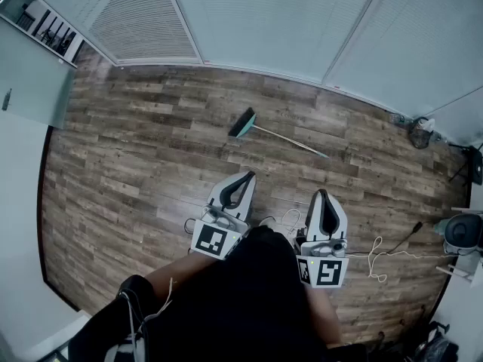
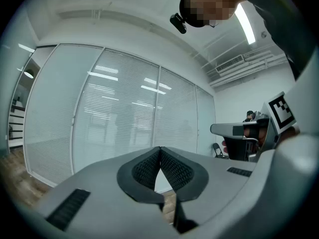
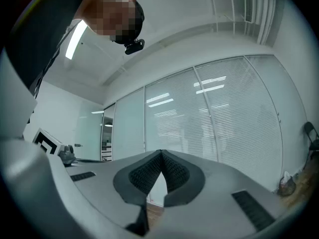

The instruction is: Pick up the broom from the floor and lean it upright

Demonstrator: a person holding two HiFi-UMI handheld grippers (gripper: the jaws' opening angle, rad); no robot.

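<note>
Broom lying flat on wood-plank floor, teal wedge-shaped head nearest blind-covered glass wall, thin pale handle slanting away. Open boards all round broom. Well short of broom, left gripper and right gripper held level, ribbed black pads shut tip to tip, gripping nothing.

Room surroundings, head view and both gripper views.
Wood-plank floor across the middle of the frame; glass partition with closed blinds along the top; shelving at upper left, behind a frosted panel. Dark tangled object against the wall at upper right, not identifiable. White cable loose on the planks at lower right, near a round grey appliance at the right edge. Overhead, lit ceiling strip and vent; dark chair by the far wall.
</note>
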